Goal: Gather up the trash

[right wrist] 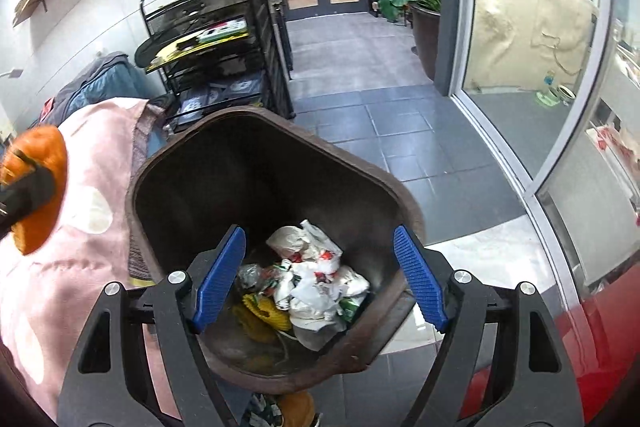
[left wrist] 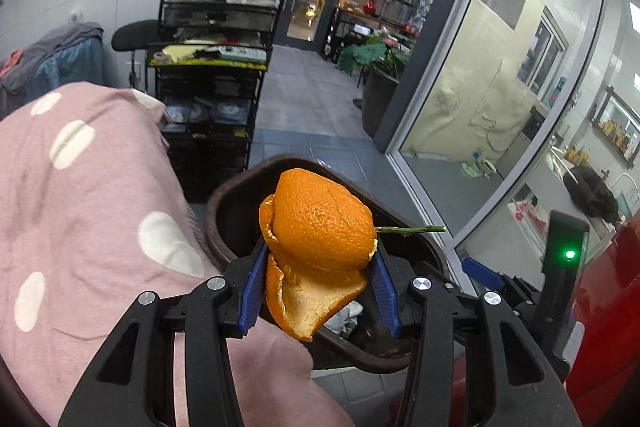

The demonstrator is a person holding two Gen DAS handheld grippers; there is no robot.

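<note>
While held over bin: findings as follows.
Left gripper: clamped on orange peel, above brown bin rim.
Right gripper: fingers apart, empty, over bin's crumpled wrappers.
Pink dotted cloth: beside bin.

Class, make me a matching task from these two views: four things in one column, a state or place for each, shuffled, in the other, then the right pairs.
1. orange peel
2. right tool
3. crumpled wrappers
4. dotted pink cloth

A. open, nothing between its pads
B. at the bottom of the brown bin
C. clamped in the left tool
D. beside the bin

Pairs: 1-C, 2-A, 3-B, 4-D
</note>
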